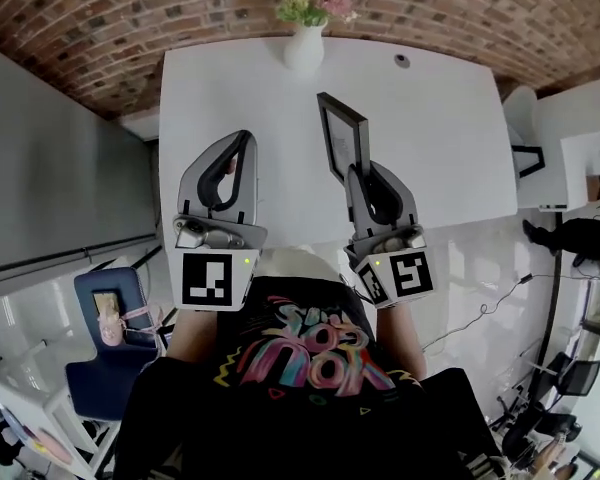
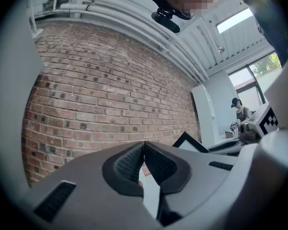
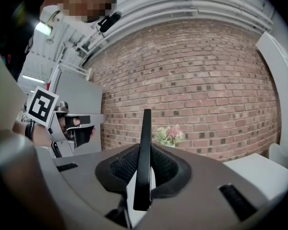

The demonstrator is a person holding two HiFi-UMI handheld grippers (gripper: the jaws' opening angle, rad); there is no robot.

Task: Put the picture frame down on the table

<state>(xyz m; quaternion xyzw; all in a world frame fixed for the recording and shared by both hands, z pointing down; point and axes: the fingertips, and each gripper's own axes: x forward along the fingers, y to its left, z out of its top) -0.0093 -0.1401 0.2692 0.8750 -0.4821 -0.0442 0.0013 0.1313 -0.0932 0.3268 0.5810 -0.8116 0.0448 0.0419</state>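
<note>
A black picture frame (image 1: 342, 134) stands up out of my right gripper (image 1: 364, 171), held above the white table (image 1: 450, 128). In the right gripper view the frame's thin black edge (image 3: 144, 147) runs straight up between the two ribbed pads, which are shut on it. My left gripper (image 1: 242, 140) hovers to the frame's left over the table, its jaws shut with nothing between them. A corner of the frame (image 2: 186, 140) shows at the right in the left gripper view, past the closed left gripper (image 2: 144, 145).
A white vase with pink and yellow flowers (image 1: 308, 20) stands at the table's far edge, beside a small dark round object (image 1: 402, 60). A brick wall (image 1: 130, 18) rises behind. A blue chair (image 1: 108, 348) sits lower left. White furniture (image 1: 570, 168) is to the right.
</note>
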